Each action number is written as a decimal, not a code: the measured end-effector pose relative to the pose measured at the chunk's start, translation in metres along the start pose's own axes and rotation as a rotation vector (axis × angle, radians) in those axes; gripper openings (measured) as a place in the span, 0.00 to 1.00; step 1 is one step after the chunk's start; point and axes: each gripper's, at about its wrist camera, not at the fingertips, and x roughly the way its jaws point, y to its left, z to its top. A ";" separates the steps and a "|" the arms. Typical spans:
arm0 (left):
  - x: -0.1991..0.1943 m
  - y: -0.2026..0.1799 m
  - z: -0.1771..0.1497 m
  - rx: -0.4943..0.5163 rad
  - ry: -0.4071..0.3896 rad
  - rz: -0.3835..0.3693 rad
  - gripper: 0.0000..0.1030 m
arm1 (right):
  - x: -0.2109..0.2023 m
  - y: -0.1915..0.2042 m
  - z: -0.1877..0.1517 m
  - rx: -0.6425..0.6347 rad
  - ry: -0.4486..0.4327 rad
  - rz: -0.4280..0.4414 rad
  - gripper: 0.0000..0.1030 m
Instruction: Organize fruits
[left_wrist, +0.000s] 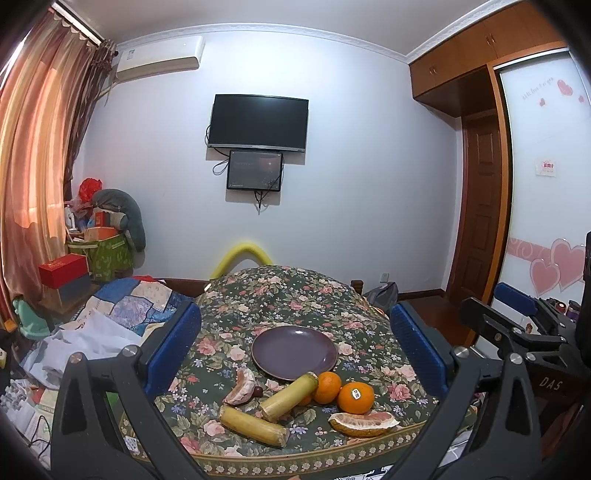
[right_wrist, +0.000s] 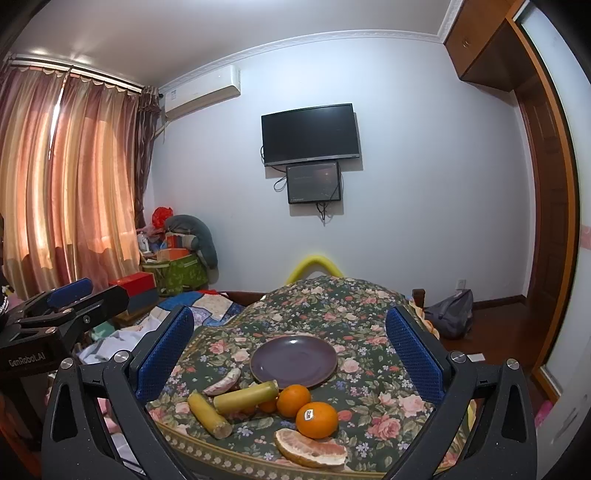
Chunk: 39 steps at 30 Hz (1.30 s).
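Empty purple plate (left_wrist: 294, 352) on floral table (left_wrist: 280, 295), ready for fruit. Oranges (left_wrist: 355, 397), sugarcane pieces (left_wrist: 253, 425), pomelo segments (left_wrist: 364, 424) lie just in front of plate. Left tool (left_wrist: 293, 349) and right tool (right_wrist: 290, 354) hover above, wide open, gripping nothing.

— How was the left gripper (left_wrist: 293, 341) set?
— Its blue-padded fingers (left_wrist: 173, 345) stood wide apart, level, with nothing between them.
— And the right gripper (right_wrist: 290, 345)?
— Likewise spread wide, holding nothing. It sat just beside the left one, both pointing forward, each visible at the edge of the other's view.
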 end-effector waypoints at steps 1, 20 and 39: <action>0.000 -0.001 0.000 0.001 0.000 0.001 1.00 | 0.000 -0.001 0.000 0.001 0.000 0.001 1.00; -0.001 -0.003 0.002 0.014 -0.001 -0.002 1.00 | -0.002 -0.003 0.001 0.007 -0.010 -0.004 1.00; 0.001 -0.004 0.003 0.012 0.007 -0.006 1.00 | -0.001 -0.005 -0.001 0.009 -0.003 -0.002 1.00</action>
